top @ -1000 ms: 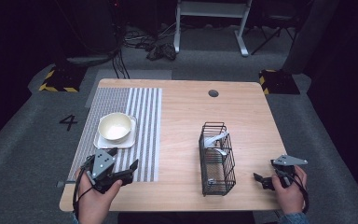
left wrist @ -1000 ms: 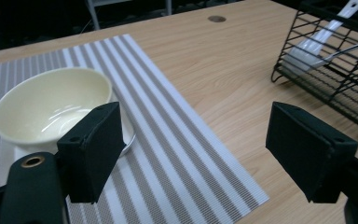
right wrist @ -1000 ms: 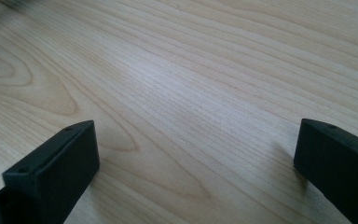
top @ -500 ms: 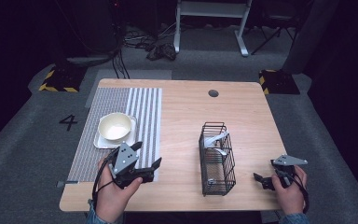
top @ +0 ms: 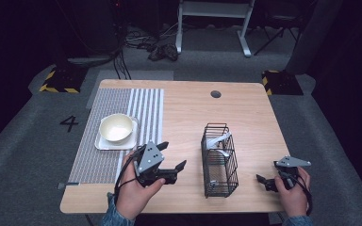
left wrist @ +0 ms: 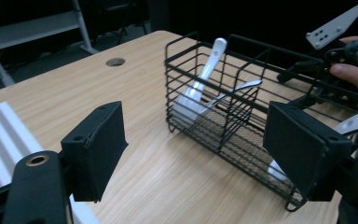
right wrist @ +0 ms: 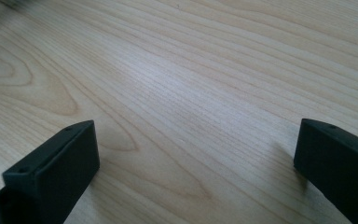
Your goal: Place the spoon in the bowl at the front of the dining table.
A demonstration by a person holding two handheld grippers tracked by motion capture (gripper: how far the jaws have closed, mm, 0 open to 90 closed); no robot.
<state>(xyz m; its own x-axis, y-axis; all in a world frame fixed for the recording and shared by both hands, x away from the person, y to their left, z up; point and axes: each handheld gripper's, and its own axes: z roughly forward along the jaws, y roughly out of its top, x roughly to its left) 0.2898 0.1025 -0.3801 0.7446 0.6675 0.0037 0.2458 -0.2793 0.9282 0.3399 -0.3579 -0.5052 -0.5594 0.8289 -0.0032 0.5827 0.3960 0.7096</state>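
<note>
Both claws wide open, holding nothing
Left claw (top: 173, 157) faces the wire basket (top: 219, 161) (white spoons (left wrist: 199, 86) lean inside); right claw (top: 260, 180) hovers low over bare tabletop (top: 184, 113).

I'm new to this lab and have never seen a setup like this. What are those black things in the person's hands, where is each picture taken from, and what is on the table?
A person holds a hand-held two-jaw tool in each hand: the left gripper and the right gripper. Both stand open and hold nothing.

One picture is taken from above the table. The other two come from cameras riding on the grippers, looking out between their black jaws.

On the table stands a black wire basket with white spoons leaning inside. At the left, a cream bowl sits on a square plate on a striped mat. The left gripper's camera faces the basket; the right one looks at bare wood.
</note>
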